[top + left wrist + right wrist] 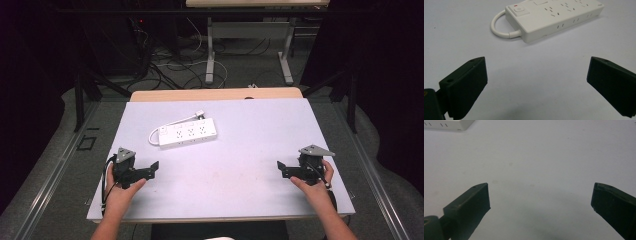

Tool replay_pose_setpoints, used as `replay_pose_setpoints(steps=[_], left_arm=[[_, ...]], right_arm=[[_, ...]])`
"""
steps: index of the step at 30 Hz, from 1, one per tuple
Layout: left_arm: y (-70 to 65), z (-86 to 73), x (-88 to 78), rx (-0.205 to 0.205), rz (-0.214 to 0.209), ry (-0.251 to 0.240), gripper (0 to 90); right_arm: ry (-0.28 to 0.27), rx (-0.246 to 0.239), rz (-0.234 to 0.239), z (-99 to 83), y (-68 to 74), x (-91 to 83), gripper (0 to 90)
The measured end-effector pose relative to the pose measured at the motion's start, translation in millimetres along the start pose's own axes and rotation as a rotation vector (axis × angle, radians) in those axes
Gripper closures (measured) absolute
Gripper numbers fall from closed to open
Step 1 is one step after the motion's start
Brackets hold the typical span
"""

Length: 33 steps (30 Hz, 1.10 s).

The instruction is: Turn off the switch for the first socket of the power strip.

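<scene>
A white power strip [188, 132] lies flat on the pale table [250, 150], left of centre, with its short white cord [172, 123] looped round the back to a plug. In the left gripper view the power strip [554, 17] sits ahead, switch end [518, 10] nearest. My left gripper [152, 169] rests near the front left of the table, open and holding nothing, its jaws pointing right. My right gripper [281, 169] rests at the front right, open too, jaws pointing left. A corner of the strip [449, 124] shows at the upper left of the right gripper view.
The table's wooden far edge [215, 93] borders a floor strewn with cables [175, 65] and the legs of another desk [210, 55]. Bare tabletop lies between the two grippers and in front of the strip.
</scene>
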<state>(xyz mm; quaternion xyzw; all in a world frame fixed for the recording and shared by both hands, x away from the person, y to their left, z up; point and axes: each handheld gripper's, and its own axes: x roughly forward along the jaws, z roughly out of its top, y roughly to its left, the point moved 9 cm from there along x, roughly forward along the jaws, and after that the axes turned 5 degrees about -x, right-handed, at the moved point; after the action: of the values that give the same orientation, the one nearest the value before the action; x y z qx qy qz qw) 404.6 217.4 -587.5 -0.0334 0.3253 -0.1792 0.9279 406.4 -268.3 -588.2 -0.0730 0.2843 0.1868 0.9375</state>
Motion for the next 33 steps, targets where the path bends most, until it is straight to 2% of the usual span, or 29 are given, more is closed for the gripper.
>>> replay_pose_setpoints(steps=[2,8,11,18,21,23,27,32,33], left_arm=[[-0.1,3.4,0.9,-0.022,-0.005,-0.013,3.6],[-2.9,12.2,1.4,-0.034,-0.007,-0.02,9.0],[-5.3,16.3,0.8,-0.042,-0.005,-0.029,15.1],[-7.9,35.4,-1.9,-0.041,-0.009,-0.061,16.9],[-6.9,45.6,-1.4,-0.039,0.003,-0.078,20.2],[-6.5,51.6,-1.3,-0.04,0.006,-0.08,24.1],[-8.4,62.3,0.0,-0.032,0.006,-0.083,29.7],[-11.5,71.4,2.6,-0.018,0.002,-0.076,32.3],[-12.8,76.4,4.5,-0.005,0.002,-0.082,33.1]], right_arm=[[-0.009,0.002,0.005,0.8,1.0,0.4,2.4],[-0.008,-0.013,0.008,-0.9,5.7,1.0,4.6],[-0.011,-0.008,0.004,-1.6,5.0,1.5,4.7],[-0.009,-0.005,-0.015,-6.9,1.8,-0.8,6.7],[-0.007,0.001,-0.021,-8.8,0.1,-1.5,6.7],[-0.006,0.018,-0.021,-9.5,0.3,-1.7,6.7],[-0.011,0.017,-0.022,-8.1,-1.3,-1.1,6.9],[-0.008,0.023,-0.017,-8.9,0.2,-1.8,8.2],[-0.007,0.024,-0.017,-9.0,0.7,-1.9,8.2]])
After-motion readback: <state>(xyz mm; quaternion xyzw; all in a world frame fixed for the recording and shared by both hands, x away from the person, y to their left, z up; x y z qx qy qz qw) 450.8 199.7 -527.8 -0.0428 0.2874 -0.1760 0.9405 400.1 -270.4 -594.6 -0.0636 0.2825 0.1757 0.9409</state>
